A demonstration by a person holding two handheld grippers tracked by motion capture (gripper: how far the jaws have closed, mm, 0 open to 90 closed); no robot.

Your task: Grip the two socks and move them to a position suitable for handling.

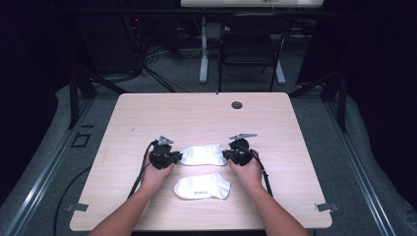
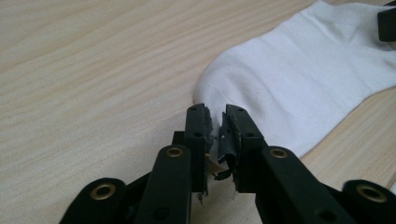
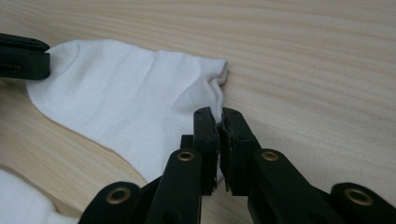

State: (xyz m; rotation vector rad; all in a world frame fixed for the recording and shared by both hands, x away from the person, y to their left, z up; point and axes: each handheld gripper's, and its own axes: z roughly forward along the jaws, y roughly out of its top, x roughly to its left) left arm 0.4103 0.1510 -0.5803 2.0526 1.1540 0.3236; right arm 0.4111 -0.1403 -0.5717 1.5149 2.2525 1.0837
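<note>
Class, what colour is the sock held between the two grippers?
White sock; right gripper view shows it best.

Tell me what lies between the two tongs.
The farther white sock spans the gap between left tongs and right tongs, pinched at both ends, in the high view.

The right gripper (image 3: pixel 219 122) rises from the near edge, its two black fingers (image 3: pixel 205 140) pressed together on the open cuff end of a white sock (image 3: pixel 126 102). The cuff puckers into a small fold just beyond the fingertips. The sock lies flat on the pale wood counter (image 3: pixel 317 60) and stretches away to the left. At its far left end, the black tip of the left gripper (image 3: pixel 23 57) sits at the sock's rounded toe. A bit of a second white sock (image 3: pixel 18 200) shows at the near left corner.
</note>
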